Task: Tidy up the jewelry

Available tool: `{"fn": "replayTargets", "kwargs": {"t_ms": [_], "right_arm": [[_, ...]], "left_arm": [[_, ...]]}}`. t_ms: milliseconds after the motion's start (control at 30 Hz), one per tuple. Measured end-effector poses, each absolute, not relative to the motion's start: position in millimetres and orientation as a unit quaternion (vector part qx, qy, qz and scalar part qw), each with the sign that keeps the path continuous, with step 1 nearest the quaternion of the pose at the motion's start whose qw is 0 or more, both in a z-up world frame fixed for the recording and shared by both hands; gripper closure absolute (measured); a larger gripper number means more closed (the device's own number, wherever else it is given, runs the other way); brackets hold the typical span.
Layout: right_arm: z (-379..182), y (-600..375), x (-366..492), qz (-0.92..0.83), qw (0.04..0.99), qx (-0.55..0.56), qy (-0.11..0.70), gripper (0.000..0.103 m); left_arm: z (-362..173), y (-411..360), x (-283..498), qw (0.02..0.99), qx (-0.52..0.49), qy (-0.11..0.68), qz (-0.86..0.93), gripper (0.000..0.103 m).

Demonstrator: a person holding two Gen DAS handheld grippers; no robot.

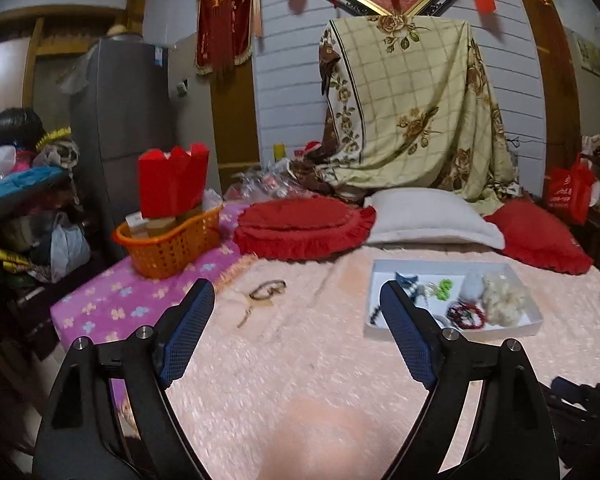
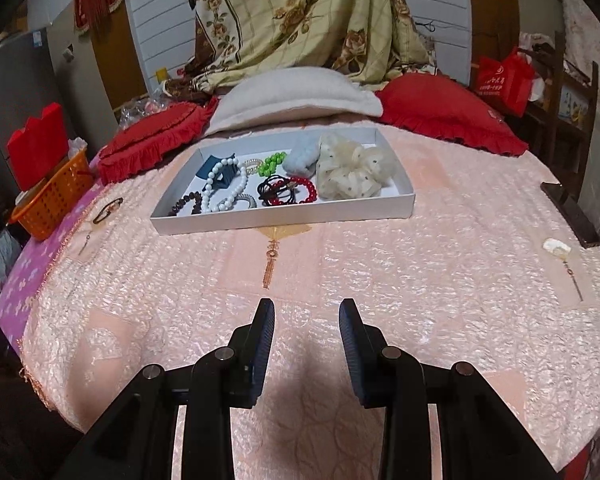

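Observation:
A white tray (image 2: 284, 222) lies on the pink bedspread and holds a white bead necklace (image 2: 224, 184), a red bead bracelet (image 2: 306, 192), green beads (image 2: 274, 162), black hair ties and a cream scrunchie (image 2: 354, 172). The tray also shows in the left wrist view (image 1: 452, 330). A dark bracelet (image 1: 266, 289) lies loose on the bedspread left of the tray, ahead of my left gripper (image 1: 298, 294), which is open and empty. My right gripper (image 2: 306, 312) is open and empty, well short of the tray. A small white piece (image 2: 556, 247) lies at the right.
An orange basket (image 1: 168, 246) with a red box stands at the bed's left edge. Red cushions (image 1: 300, 228) and a white pillow (image 1: 428, 216) lie behind the tray. A cluttered shelf (image 1: 24, 200) stands left of the bed. A dark wooden piece (image 2: 572, 208) lies at the right edge.

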State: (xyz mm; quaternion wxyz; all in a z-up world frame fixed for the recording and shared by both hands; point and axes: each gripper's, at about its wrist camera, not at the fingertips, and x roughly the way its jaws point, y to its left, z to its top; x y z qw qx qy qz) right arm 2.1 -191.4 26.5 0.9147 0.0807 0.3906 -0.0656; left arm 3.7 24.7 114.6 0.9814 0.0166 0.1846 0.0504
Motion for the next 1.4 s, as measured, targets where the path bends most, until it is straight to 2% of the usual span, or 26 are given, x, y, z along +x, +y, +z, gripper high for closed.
{"fn": "replayTargets", "kwargs": {"t_ms": [400,867,1400], "right_arm": [[51,-181,-29,-0.086,0.931,0.048,0.352,0.071],[40,-175,-29,-0.098,0.923,0.033,0.370,0.070],[33,-171,-26,-0.108,0.918,0.022,0.381,0.070]], "left_arm": [[93,4,-17,0.961,0.024,0.275,0.002,0.018],[62,-6,-9,0.935,0.034,0.352,-0.014,0.018],[54,-9,-6,0.927,0.038,0.372,-0.033,0.018]]}}
